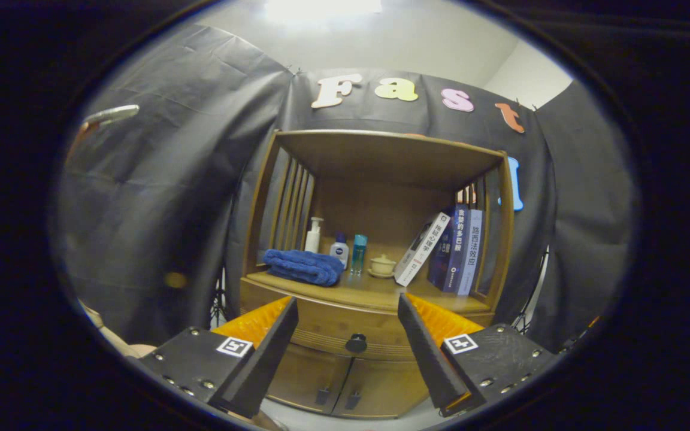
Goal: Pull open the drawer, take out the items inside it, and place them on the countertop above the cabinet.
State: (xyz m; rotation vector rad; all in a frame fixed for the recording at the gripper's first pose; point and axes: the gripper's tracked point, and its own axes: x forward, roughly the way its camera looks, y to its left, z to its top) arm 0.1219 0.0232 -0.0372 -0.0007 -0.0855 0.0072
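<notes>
Gripper point(348, 326): held level in front of the cabinet, fingers spread wide apart and holding nothing; it points at the cabinet's middle.
Fingers point(267, 353): one to the left and one to the right of the knob, both short of the cabinet front.
Cabinet point(375, 335): wooden, standing against the booth's black cloth wall, with an open shelf on top, a drawer under it and two doors at the bottom.
Drawer point(327, 326): shut, its front flush with the cabinet; contents hidden.
Knob point(356, 343): dark and round, at the middle of the drawer front, seen between the two fingers and beyond them.
Countertop point(369, 290): the shelf surface just above the drawer, already carrying several things.
Towel point(304, 266): blue, folded, at the left of the countertop.
Bottles point(339, 248): three small ones standing just right of the towel, toward the back.
Cup point(383, 264): small, lidded, on a saucer, near the middle.
Books point(459, 248): at the right; one leans left against the upright ones.
Doors point(345, 383): both closed, each with a small dark handle.
</notes>
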